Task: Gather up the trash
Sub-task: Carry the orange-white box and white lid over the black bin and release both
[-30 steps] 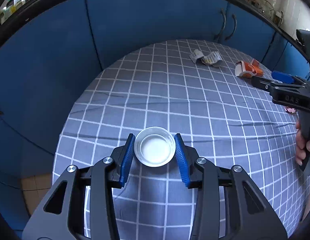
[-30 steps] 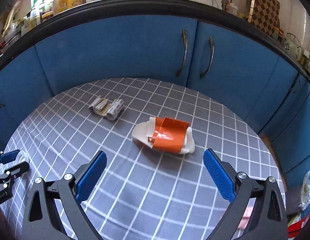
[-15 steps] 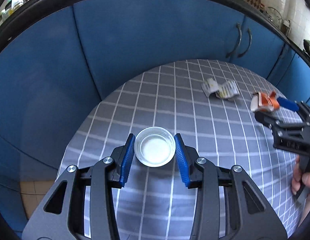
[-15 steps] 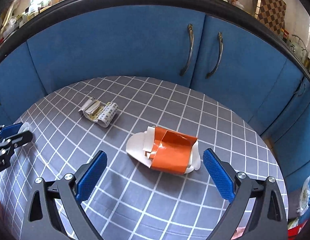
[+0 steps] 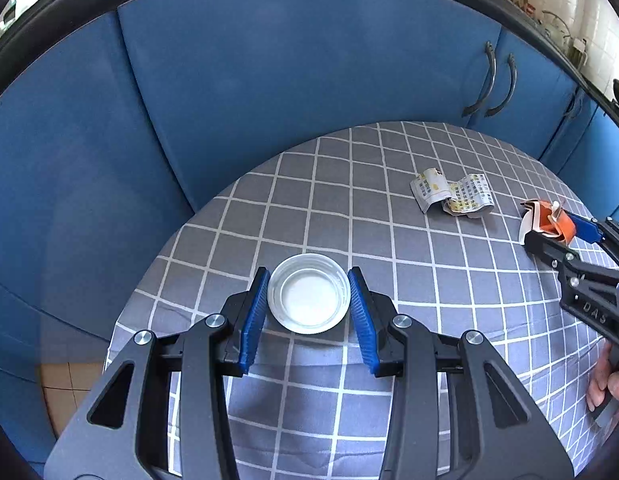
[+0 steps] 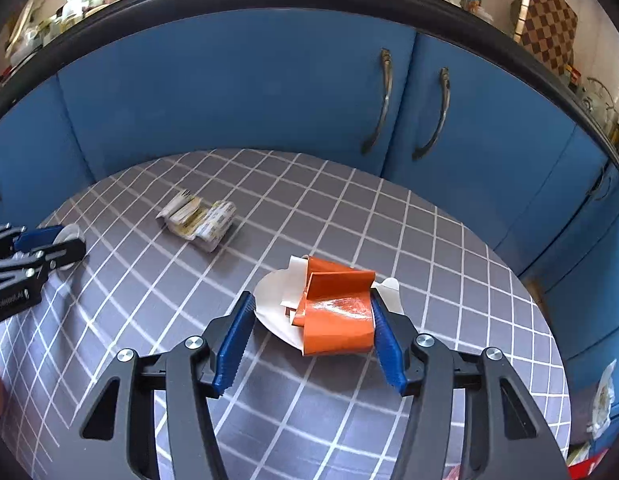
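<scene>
My left gripper is shut on a small round white plastic lid and holds it above the grey checked tablecloth near its left edge. My right gripper is shut on an orange and white crumpled wrapper that rests on the cloth; its jaws press the wrapper's sides. A crumpled printed paper wrapper lies further back on the table, between the two grippers; it also shows in the left wrist view.
Blue cabinet doors with metal handles curve around the far side of the table. The table edge drops to a tiled floor at the left. A plastic bag hangs at the lower right.
My right gripper has moved forward and closed its jaws from wide open onto the orange and white wrapper. My left gripper has kept its hold on the lid and has swung left.
</scene>
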